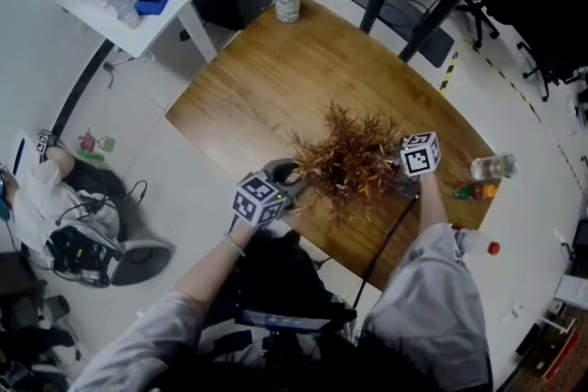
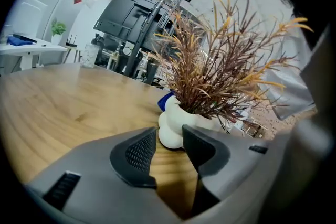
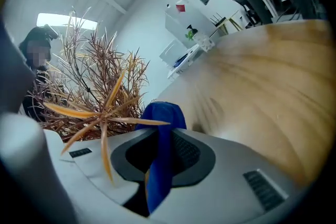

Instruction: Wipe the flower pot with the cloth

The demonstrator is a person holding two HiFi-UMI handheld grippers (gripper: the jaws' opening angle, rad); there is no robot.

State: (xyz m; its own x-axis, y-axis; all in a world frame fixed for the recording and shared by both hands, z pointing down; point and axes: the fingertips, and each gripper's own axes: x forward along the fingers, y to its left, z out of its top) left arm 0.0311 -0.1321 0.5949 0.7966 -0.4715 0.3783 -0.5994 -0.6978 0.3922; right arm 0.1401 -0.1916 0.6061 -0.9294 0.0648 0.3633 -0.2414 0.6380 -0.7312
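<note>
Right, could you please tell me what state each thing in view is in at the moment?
flower pot: upright on the table, dried plant standing in it.
left gripper: jaws apart, holding nothing, flower pot just ahead.
right gripper: shut on the blue cloth.
blue cloth: pinched between the jaws, its end at the pot's far side.
pump bottle: upright at the table's far edge.

Pot (image 2: 170, 131) showing white. Plant (image 2: 220, 71) showing rust-brown, tips glowing orange. Cloth (image 3: 157, 165) showing deep blue. Worktop (image 1: 276, 78) showing warm brown wood grain with darker streaks.
</note>
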